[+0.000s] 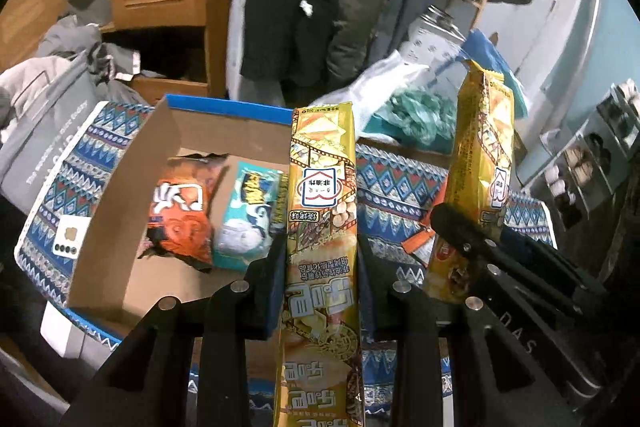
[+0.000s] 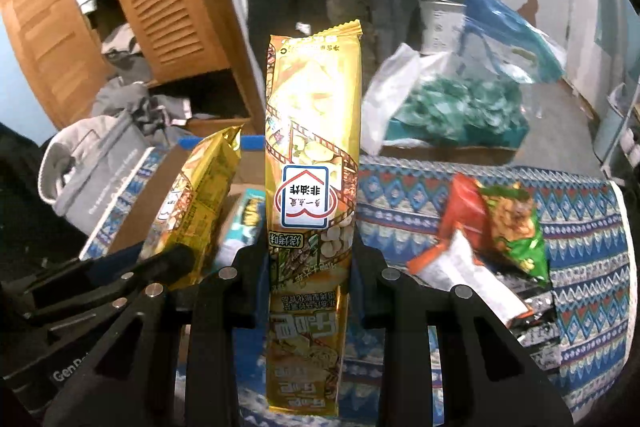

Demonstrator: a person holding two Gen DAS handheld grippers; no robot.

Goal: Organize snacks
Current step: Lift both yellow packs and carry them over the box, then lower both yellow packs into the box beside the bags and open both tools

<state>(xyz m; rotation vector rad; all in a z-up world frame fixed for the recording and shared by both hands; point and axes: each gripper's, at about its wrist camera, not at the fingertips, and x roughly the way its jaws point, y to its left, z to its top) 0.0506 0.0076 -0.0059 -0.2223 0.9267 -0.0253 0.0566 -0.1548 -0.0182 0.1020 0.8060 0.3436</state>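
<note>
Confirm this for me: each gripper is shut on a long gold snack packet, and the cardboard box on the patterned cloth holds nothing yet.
Not quite: the cardboard box already holds an orange packet and a teal packet, as the left wrist view shows. The rest stands: the left gripper and right gripper are each shut on a gold packet, and the box sits on the patterned cloth.

Gold snack packs (image 1: 322, 211), orange bag (image 1: 182, 215), blue zigzag-patterned cloth (image 2: 580, 219), brown box (image 1: 120, 227)

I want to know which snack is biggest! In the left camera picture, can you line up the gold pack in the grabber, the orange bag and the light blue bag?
1. Gold pack, though it is nearest the camera.
2. Orange bag.
3. Light blue bag, partly hidden.
</note>
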